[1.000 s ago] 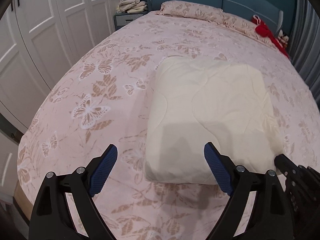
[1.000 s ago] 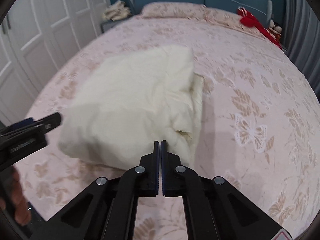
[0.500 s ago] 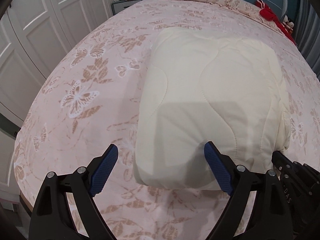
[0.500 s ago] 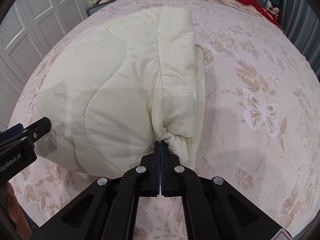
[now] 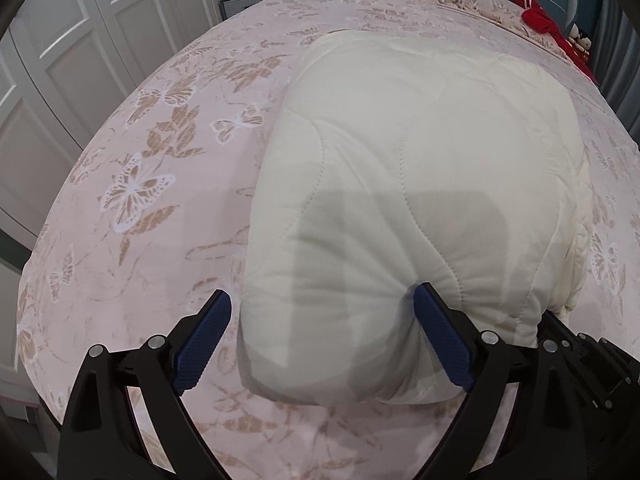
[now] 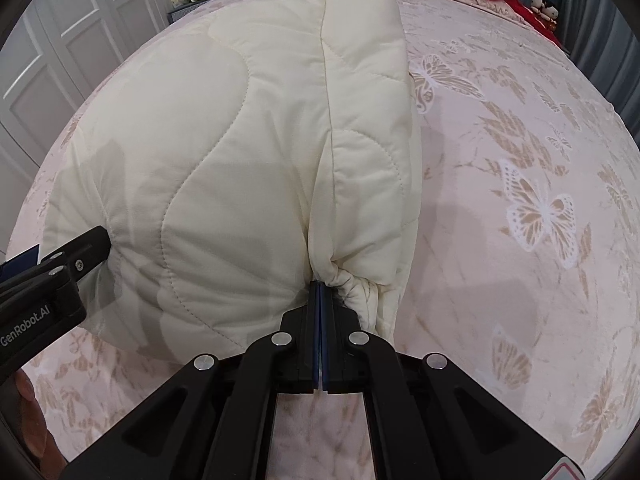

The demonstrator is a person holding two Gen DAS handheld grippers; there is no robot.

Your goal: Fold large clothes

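With the right gripper (image 6: pixel 321 286) clamped shut beside a bunched corner of the cream quilt (image 5: pixel 420 184) and the left gripper (image 5: pixel 322 316) opening around its near edge, press both down evenly to flatten the fold on the bed (image 5: pixel 160 208).

Only one piece of lettering could be read — "GenRobot.AI", printed in white on the black body of the left gripper (image 6: pixel 48 276), seen at the left edge of the right wrist view (the last letter was cut partly short). Nothing readable was found in the left wrist view.
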